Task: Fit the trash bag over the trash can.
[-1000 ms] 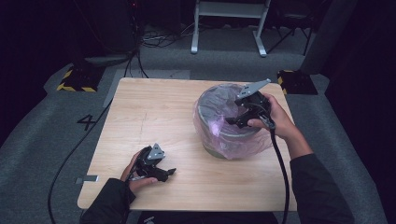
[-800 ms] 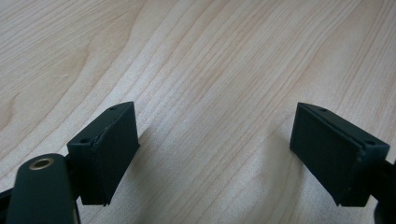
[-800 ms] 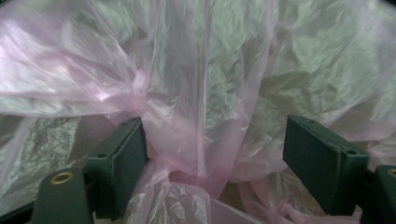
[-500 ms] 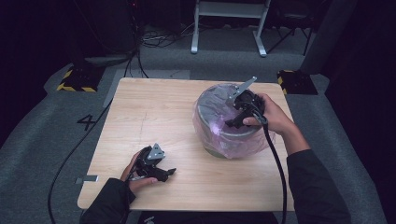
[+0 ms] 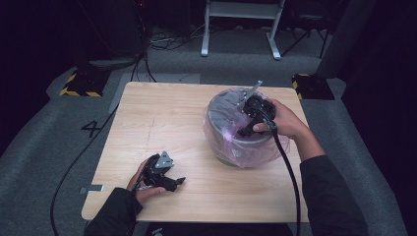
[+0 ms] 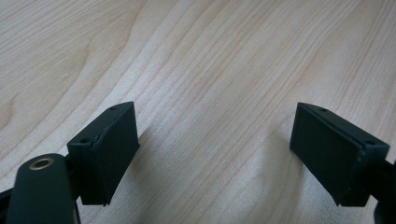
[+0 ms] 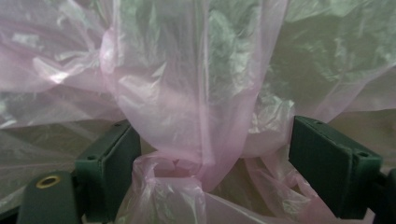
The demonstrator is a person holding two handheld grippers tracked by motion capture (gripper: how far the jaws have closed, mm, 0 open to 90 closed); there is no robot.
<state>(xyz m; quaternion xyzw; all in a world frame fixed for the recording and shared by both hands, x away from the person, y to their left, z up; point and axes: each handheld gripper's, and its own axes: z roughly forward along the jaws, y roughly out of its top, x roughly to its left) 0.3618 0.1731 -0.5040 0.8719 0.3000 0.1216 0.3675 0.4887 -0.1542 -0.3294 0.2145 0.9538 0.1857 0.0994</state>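
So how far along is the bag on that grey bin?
Done: the pink bag already drapes over the grey bin on the table. In hand: the right gripper has just been opening with a bag fold loose between its jaws. Left: possibly tidying the liner; the left gripper rests open on the table.

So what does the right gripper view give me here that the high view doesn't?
Right gripper view: the open right gripper straddles a bunched fold of the pink plastic bag, pads clear of it.

High view: the wooden table, the bag lining a round grey bin, and the left gripper resting near the table's front edge.

Both: the right gripper at the bag.
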